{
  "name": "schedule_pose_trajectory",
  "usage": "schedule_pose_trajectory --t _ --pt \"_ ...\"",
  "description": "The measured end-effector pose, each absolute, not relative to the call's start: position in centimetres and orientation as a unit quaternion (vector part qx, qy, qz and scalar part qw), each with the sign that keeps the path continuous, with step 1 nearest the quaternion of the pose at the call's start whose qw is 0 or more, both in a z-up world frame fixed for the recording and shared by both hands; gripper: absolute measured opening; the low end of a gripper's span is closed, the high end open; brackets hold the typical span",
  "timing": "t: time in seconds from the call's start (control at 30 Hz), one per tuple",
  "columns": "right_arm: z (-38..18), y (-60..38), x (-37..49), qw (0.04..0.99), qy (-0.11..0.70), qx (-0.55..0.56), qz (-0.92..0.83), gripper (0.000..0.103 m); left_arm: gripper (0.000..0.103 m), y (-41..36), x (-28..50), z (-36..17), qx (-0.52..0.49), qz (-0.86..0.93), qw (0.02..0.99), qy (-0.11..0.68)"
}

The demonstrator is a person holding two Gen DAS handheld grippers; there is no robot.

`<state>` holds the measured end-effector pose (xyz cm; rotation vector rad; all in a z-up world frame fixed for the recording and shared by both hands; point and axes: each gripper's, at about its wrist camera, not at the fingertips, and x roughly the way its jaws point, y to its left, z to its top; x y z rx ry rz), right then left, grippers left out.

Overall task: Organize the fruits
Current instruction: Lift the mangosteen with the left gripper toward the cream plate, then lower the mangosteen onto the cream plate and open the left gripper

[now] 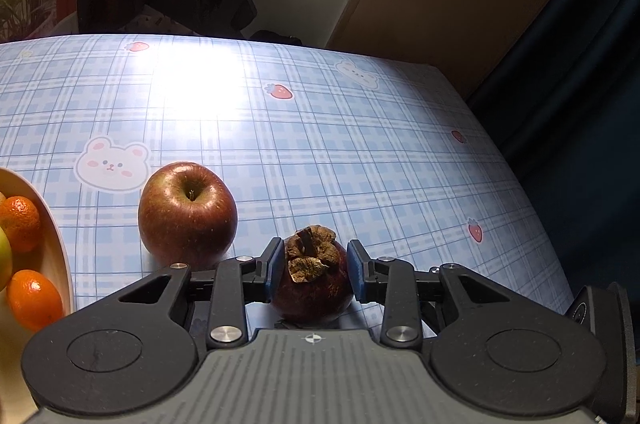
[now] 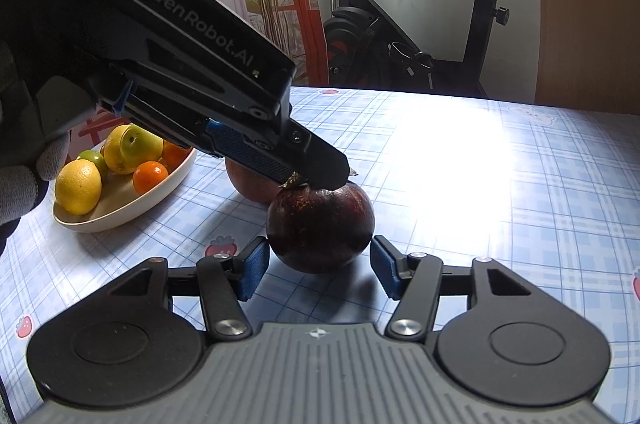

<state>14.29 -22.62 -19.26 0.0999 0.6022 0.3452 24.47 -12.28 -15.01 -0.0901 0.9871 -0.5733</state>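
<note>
The left tool is closing its blue pads on the upper sides of a dark purple mangosteen, which is sitting on the checked blue surface with its dried brown calyx pointing up between the pads. In the right wrist view that same left tool is reaching in from 10 o'clock, carried by a gloved hand, and is pressing on the top of the mangosteen. The right tool is standing partly open, its pads flanking the lower part of the fruit at 9 and 3 o'clock without pressing on it, so it is gripping nothing. A red apple is resting just beside the mangosteen at 10 o'clock in the left wrist view. Farther toward 9 o'clock a cream bowl is holding lemons, oranges and green fruit.
</note>
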Motion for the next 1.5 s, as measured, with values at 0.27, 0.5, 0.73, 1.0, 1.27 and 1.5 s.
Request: schedule_pose_trajectory --t 0.27,0.5,0.73,1.0,1.27,1.5 --pt "-19.4 -22.8 14.5 0.94 0.294 0.056 0.165 0.063 0.036 -12.4 23.6 -15.1 -0.032 -0.279 0.841 0.463" --pt "-19.4 -22.9 14.3 0.94 0.293 0.056 0.167 0.062 0.036 -13.0 23.4 -15.0 -0.022 -0.277 0.842 0.462" --pt "-19.1 -22.8 13.7 0.942 0.277 0.051 0.184 0.062 0.036 -12.9 22.8 -14.7 -0.006 -0.268 0.847 0.459" --pt "-18.6 -20.9 13.0 0.94 0.269 0.052 0.205 0.062 0.036 -10.4 21.7 -13.6 -0.008 -0.259 0.85 0.459" --pt "-16.9 -16.5 13.7 0.931 0.264 0.038 0.25 0.062 0.036 -4.9 20.5 -11.1 -0.017 -0.253 0.858 0.448" --pt "-15.6 -12.1 15.2 0.921 0.264 0.029 0.286 0.062 0.036 -0.2 20.1 -9.2 -0.028 -0.229 0.868 0.439"
